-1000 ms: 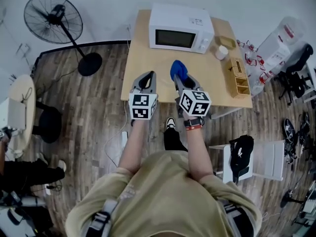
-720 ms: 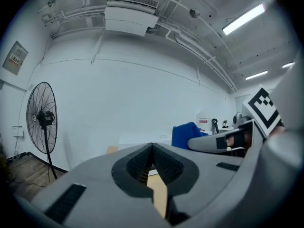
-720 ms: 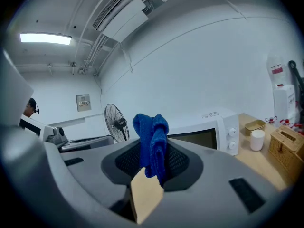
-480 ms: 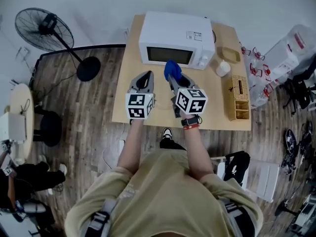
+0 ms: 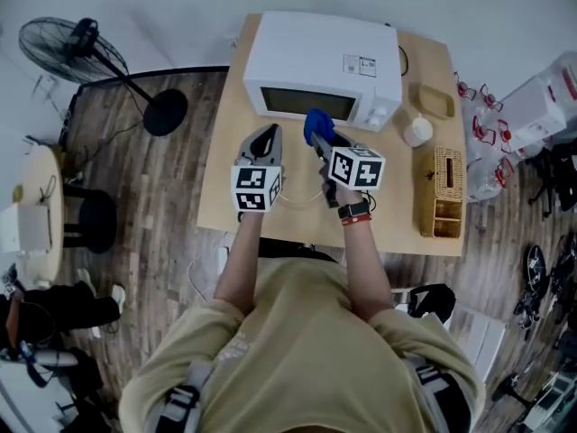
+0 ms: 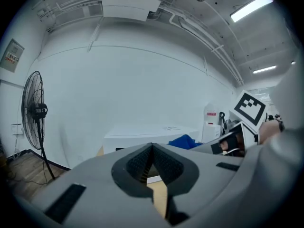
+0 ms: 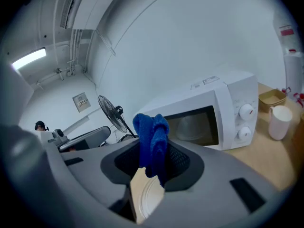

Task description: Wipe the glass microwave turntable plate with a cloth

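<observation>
The right gripper (image 5: 317, 139) (image 7: 153, 152) is closed on a bunched blue cloth (image 5: 315, 124) (image 7: 152, 131), which sticks up past its tips. It hangs over the table (image 5: 397, 216) just in front of the closed door of the white microwave (image 5: 317, 61) (image 7: 213, 109). The left gripper (image 5: 268, 135) (image 6: 152, 148) is beside it, nearer the table's left edge, with its jaws together and nothing between them. The glass turntable plate (image 7: 148, 201) lies flat on the table under the grippers. It shows as pale rings through the gap below the cloth in the right gripper view, and only faintly in the head view. A white cup (image 5: 417, 131) (image 7: 279, 121) stands right of the microwave, with a wicker box (image 5: 439, 192) along the table's right edge.
</observation>
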`<control>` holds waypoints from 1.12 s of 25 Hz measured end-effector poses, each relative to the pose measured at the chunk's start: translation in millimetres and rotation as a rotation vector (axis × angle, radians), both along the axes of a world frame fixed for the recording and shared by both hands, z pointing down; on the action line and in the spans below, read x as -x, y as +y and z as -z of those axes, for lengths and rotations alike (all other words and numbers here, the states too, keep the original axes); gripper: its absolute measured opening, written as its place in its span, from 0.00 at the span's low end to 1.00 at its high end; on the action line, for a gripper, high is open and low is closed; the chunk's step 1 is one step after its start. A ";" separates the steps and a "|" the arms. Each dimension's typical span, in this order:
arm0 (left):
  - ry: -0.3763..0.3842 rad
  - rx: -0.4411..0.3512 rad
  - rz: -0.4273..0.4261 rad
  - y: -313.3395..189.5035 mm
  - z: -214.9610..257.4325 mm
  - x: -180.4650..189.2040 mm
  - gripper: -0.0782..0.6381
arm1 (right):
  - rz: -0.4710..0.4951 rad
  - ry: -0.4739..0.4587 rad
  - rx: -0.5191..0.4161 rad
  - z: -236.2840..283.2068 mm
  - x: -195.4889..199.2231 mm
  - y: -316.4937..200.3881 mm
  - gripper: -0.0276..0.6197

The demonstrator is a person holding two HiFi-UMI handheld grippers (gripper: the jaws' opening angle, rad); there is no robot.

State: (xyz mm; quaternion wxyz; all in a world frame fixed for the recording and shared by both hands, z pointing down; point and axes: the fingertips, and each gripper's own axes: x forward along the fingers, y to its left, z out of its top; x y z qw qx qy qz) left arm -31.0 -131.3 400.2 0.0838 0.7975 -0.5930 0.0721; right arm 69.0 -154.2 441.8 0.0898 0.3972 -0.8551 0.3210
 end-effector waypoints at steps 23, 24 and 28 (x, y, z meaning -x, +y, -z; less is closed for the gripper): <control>-0.009 0.118 -0.090 -65.0 -94.2 47.2 0.14 | 0.009 0.002 0.415 -161.6 72.4 -27.9 0.27; -0.009 0.123 -0.093 -66.4 -95.7 49.7 0.14 | 0.014 0.000 0.426 -165.1 77.5 -28.4 0.27; -0.003 0.142 -0.097 -71.9 -104.6 59.0 0.14 | 0.043 -0.002 0.473 -182.7 97.0 -29.4 0.27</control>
